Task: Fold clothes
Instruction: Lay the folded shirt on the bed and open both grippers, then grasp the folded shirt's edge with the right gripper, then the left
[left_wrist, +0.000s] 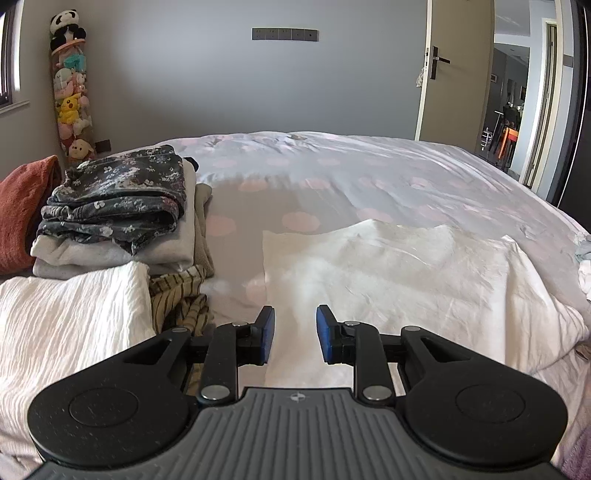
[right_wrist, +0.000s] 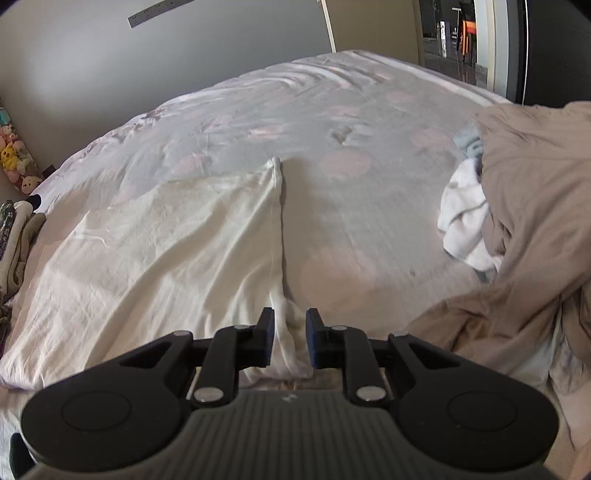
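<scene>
White garment (left_wrist: 388, 280) flat on bed (left_wrist: 332, 177) — both grippers, left (left_wrist: 294, 334) and right (right_wrist: 290, 341), above it, fingers slightly spread, pinching nothing.

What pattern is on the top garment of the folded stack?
Dark grey with small white flowers; left wrist view shows it best.

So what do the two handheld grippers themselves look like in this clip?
The left gripper and the right gripper look alike: matte black linkage arms with silver pivot pins, blue pads on the fingers, round black side housings and a grey ribbed base plate. No cables, hands or sleeves show.
</scene>
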